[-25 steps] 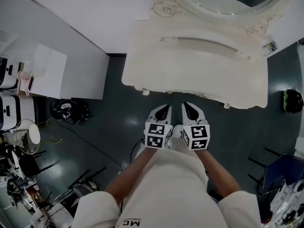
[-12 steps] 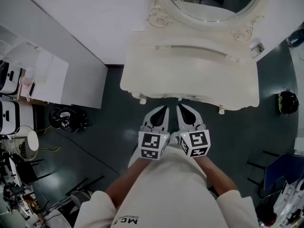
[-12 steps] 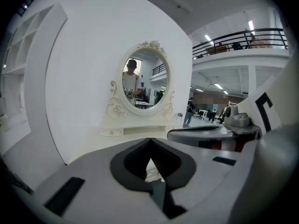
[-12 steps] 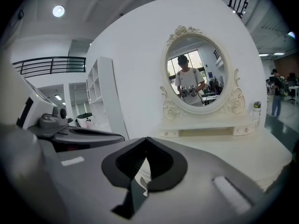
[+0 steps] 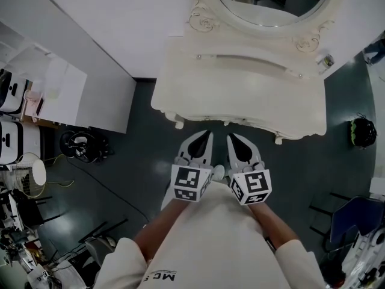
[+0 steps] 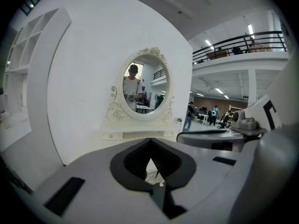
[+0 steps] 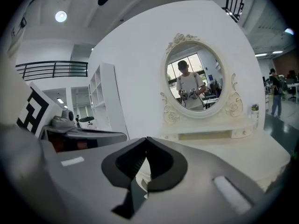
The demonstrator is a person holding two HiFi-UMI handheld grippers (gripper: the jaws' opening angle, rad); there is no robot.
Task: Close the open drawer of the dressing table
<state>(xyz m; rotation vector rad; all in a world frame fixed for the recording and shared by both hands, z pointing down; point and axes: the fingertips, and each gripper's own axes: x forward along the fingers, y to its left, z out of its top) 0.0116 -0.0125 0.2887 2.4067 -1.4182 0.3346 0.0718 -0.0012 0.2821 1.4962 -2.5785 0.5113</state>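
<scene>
Dressing table (image 5: 240, 95) is standing at twelve o'clock, no drawer jutting past its front. Left gripper (image 5: 207, 136) and right gripper (image 5: 231, 137) are hovering clenched and empty at six o'clock, seemingly serving as blunt pushers.

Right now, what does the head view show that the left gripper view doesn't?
Only the head view: the dark floor, the person's forearms and the knobs on the front of the dressing table. Only the left gripper view: a balcony railing, ceiling lights and people far off in the hall. Both: the dressing table, its oval mirror and the left gripper, jaws closed.
</scene>
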